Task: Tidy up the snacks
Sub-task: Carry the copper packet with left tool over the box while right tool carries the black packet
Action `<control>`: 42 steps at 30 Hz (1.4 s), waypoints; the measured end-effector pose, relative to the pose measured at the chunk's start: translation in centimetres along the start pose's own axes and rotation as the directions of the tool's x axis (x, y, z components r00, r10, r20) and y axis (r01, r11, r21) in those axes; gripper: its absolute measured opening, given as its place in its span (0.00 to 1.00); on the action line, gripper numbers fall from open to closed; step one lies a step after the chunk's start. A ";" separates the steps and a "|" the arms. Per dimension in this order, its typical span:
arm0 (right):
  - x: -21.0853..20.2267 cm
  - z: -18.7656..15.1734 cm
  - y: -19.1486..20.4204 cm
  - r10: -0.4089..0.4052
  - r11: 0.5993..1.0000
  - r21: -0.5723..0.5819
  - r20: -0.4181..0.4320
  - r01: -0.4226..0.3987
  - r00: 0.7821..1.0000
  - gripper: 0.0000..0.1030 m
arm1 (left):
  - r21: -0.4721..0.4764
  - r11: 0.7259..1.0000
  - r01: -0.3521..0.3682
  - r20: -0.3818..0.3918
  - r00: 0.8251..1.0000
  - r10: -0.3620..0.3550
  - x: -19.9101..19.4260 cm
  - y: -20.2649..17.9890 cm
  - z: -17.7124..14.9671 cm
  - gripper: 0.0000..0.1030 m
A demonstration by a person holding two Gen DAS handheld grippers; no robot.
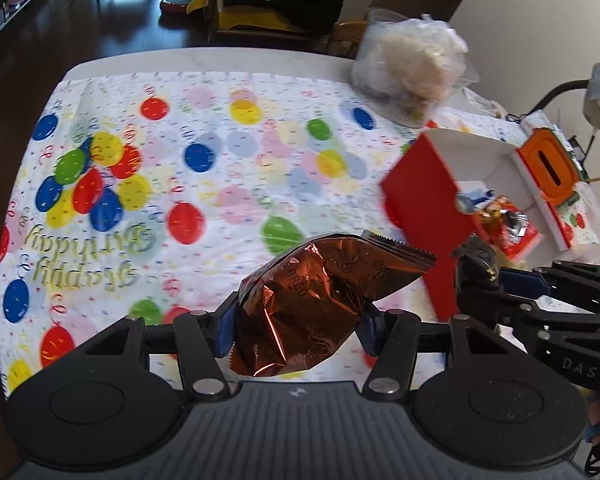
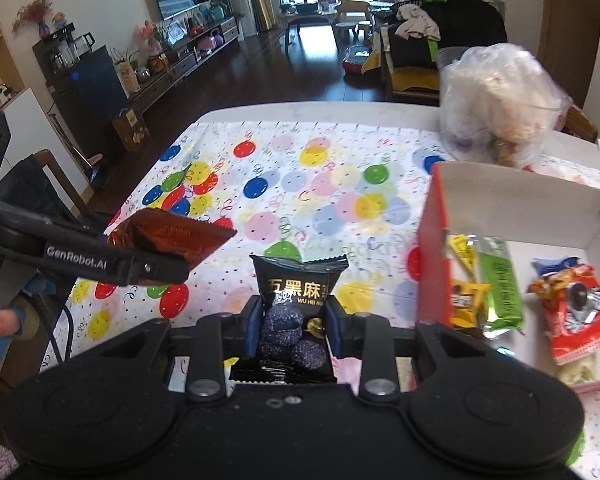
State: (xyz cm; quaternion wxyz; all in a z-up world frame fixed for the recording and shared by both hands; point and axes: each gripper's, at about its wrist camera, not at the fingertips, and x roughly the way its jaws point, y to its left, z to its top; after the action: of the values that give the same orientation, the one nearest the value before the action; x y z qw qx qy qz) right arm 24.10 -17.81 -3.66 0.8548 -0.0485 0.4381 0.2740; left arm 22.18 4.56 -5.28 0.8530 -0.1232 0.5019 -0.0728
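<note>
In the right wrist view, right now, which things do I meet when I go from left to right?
Left tool holding the brown foil snack → black snack packet in the right tool → red box wall → yellow snack → green snack → red-and-white snack.

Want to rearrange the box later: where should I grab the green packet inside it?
Take the green packet across its narrow width, near its upper end, coming from above. It lies lengthwise in the red box, a yellow packet close beside it.
</note>
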 end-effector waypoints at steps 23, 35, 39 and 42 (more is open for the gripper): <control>-5.8 -0.9 -16.2 -0.084 0.996 0.042 0.026 0.083 0.996 0.30 | 0.167 0.986 -0.013 0.037 0.999 0.007 3.7 -19.8 1.9 0.55; -2.8 0.9 -21.8 -0.103 0.994 0.028 -0.022 0.103 0.994 0.30 | 0.270 0.960 -0.076 -0.007 0.997 0.081 9.1 -25.7 3.6 0.55; -1.1 1.6 -22.4 -0.095 0.995 0.011 -0.045 0.096 0.994 0.30 | 0.285 0.954 -0.091 -0.031 0.994 0.104 10.9 -26.2 4.1 0.55; 0.3 1.9 -22.8 -0.088 0.996 0.011 -0.069 0.089 0.994 0.30 | 0.290 0.952 -0.093 -0.056 0.992 0.114 12.2 -26.4 4.4 0.55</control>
State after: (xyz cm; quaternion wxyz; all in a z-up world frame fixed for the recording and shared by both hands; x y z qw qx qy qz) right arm 37.23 -36.29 -6.32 0.8510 -0.0713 0.4663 0.2308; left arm 31.98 -23.20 -5.96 0.8457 0.0310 0.5224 -0.1043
